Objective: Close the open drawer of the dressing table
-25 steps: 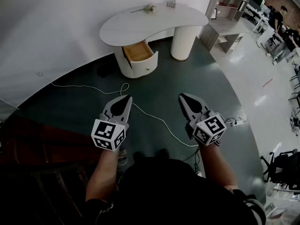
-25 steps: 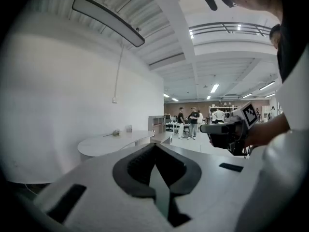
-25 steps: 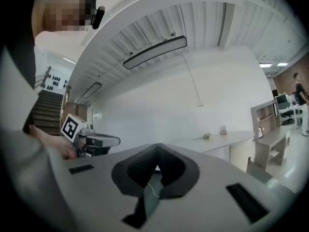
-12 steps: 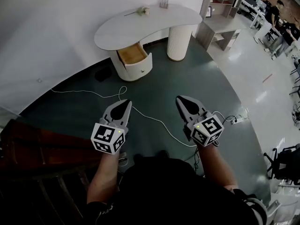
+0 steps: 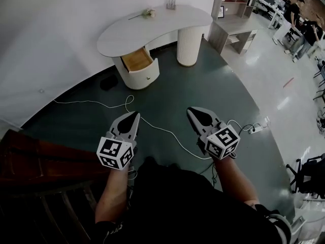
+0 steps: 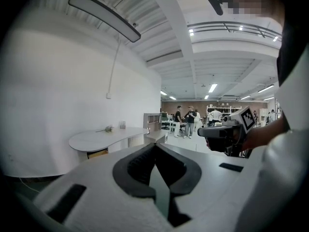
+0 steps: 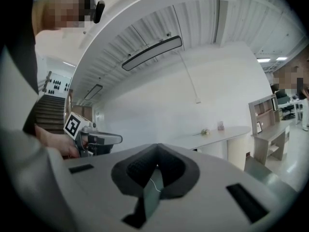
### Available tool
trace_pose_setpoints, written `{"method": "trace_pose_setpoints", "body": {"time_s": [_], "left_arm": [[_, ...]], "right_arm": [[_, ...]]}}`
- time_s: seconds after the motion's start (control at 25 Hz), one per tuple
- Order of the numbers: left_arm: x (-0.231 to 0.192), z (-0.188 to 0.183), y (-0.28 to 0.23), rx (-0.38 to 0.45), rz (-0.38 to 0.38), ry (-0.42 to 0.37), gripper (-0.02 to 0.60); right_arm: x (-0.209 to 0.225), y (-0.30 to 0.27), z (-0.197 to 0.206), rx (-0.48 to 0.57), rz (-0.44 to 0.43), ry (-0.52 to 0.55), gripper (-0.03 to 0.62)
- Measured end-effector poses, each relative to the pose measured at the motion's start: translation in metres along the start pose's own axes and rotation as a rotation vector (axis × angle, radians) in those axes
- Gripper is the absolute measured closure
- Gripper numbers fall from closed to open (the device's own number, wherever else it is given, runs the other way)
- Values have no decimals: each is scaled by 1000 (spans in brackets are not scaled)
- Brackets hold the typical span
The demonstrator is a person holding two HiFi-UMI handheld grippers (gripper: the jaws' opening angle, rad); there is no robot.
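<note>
Both my forearms reach forward, side by side. My left claw [image 5: 135,115] and right claw [image 5: 191,111] are closed, empty.

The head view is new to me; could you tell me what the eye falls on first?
The white dressing table stands at the far end, its drawer pulled open. Nearer, the left gripper and right gripper point toward it, jaws together and empty, above a white cable.

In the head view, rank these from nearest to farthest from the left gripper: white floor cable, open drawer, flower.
1. White cable, on the floor, right by the left gripper.
2. Open drawer, under the left end of the table.
3. Flower, on top of that table, farther back.
</note>
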State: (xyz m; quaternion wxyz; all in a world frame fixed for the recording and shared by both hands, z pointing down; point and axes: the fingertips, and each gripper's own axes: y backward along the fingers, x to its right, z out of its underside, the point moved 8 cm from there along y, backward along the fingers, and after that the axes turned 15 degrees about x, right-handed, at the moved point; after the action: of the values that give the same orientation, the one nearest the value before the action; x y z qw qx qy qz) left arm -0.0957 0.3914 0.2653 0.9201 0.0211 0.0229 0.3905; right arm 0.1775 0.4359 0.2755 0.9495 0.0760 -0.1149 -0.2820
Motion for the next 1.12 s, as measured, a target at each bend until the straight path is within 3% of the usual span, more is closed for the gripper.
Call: {"method": "trace_pose_setpoints", "body": {"time_s": [0.44,0.8,1.12], "left_arm": [[-51,19,-29,7,-14,70,581],[-160,25,-85,7,-6,86,581],[-253,28,-117,4,15,109,581]], "right_arm": [[24,-44,18,-63,21,-18,591],[51,-172,37,-113,-12,17,591],[59,-263,59,-180,16,64,591]]}}
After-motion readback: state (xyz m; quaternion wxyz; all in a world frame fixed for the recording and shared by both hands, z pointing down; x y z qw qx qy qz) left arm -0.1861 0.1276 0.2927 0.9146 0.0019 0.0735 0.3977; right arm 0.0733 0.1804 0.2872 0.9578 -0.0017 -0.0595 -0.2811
